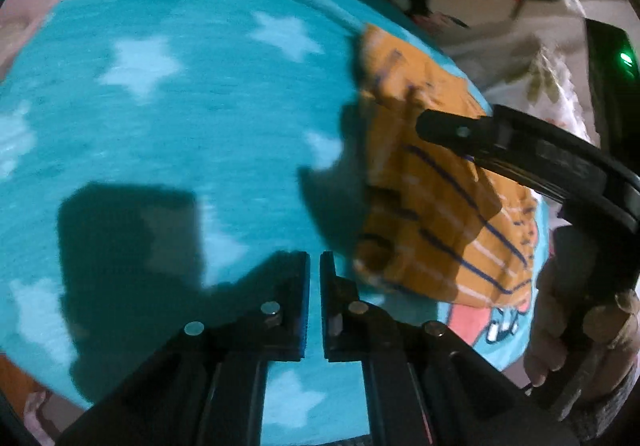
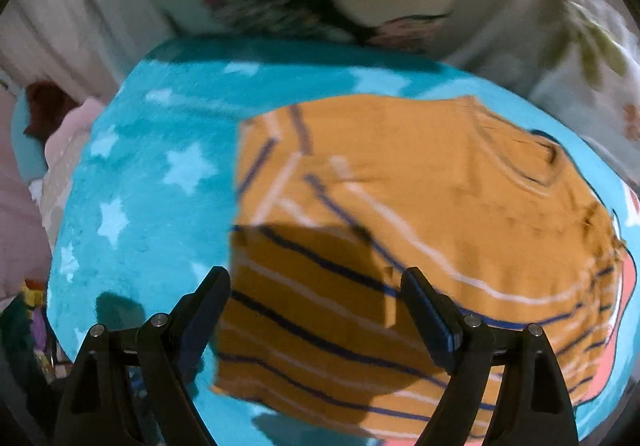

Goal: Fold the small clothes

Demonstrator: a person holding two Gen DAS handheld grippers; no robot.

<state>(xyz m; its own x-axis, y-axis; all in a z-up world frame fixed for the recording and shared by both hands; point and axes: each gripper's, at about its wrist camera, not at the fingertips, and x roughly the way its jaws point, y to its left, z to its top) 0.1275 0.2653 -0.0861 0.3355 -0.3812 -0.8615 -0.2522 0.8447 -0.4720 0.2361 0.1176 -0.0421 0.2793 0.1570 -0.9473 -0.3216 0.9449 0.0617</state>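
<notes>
An orange shirt (image 2: 420,230) with blue and white stripes lies on a turquoise blanket (image 2: 160,186) with white stars, its left side folded over the body. My right gripper (image 2: 316,282) is open and empty, hovering above the shirt's lower part. In the left wrist view the shirt (image 1: 432,202) lies at the right with the right gripper (image 1: 420,126) above it. My left gripper (image 1: 315,258) is shut and empty, over bare blanket (image 1: 180,106) left of the shirt.
A pale floral cloth (image 2: 520,26) lies beyond the blanket. Pink fabric (image 2: 60,150) is piled at the left edge. A cartoon print (image 1: 488,322) on the blanket shows below the shirt.
</notes>
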